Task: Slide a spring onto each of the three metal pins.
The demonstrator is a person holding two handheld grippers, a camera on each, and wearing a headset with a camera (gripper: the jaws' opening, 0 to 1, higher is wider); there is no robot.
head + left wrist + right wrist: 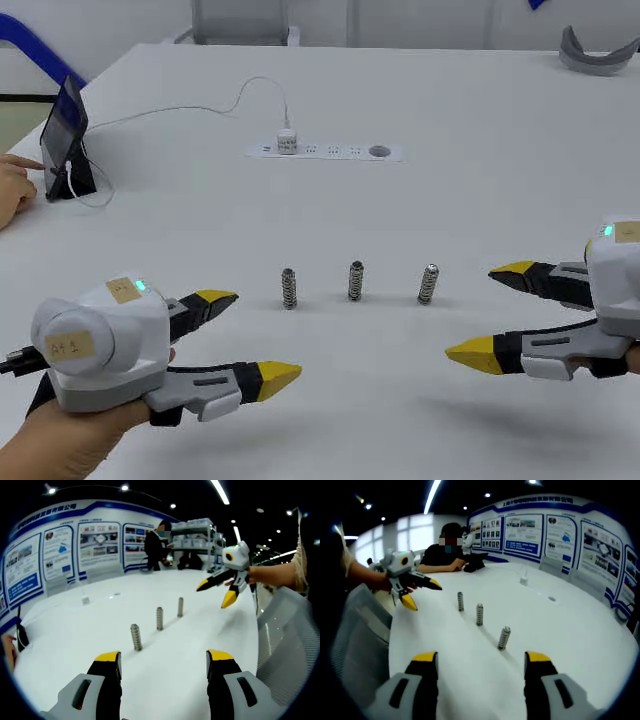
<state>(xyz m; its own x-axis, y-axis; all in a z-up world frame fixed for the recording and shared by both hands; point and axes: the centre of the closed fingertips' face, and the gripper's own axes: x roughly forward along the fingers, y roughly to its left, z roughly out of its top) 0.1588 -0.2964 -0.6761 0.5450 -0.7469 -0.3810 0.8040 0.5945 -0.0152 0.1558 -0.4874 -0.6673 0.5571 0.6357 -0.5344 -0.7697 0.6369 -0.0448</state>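
Observation:
Three upright metal pins stand in a row on the white table, each with a spring around it: the left one (289, 288), the middle one (355, 281) and the right one (428, 284). They also stand ahead of the jaws in the left gripper view (136, 637) and the right gripper view (504, 637). My left gripper (253, 338) hovers open at the front left, nothing between its yellow-tipped jaws. My right gripper (492, 312) hovers open at the right, also with nothing in it. Both are clear of the pins.
A white power strip (325, 151) with a plugged charger and cable lies farther back. A phone on a stand (65, 140) sits at the left edge, with a person's hand (14, 185) beside it. A grey curved object (597, 55) lies at the far right corner.

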